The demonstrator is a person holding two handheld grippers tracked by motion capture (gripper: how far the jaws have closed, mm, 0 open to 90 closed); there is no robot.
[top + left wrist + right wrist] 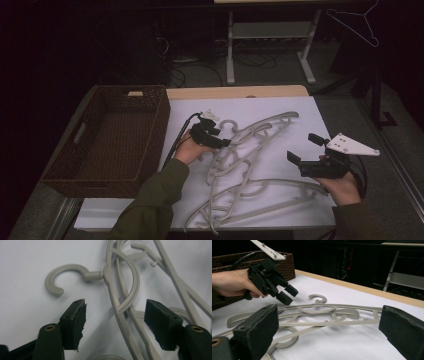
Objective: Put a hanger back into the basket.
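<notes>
White table cover [300, 120] under grey hangers [250, 165], wicker basket [150, 107] at left, dark room — left gripper [115, 322] apart around hanger, right gripper [329, 335] apart, empty.

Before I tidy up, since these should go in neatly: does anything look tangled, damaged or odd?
Yes. The hangers lie crossed and interlocked in a heap on the table, not in the basket. The left gripper's inner pad looks ragged and torn along its edge.
</notes>
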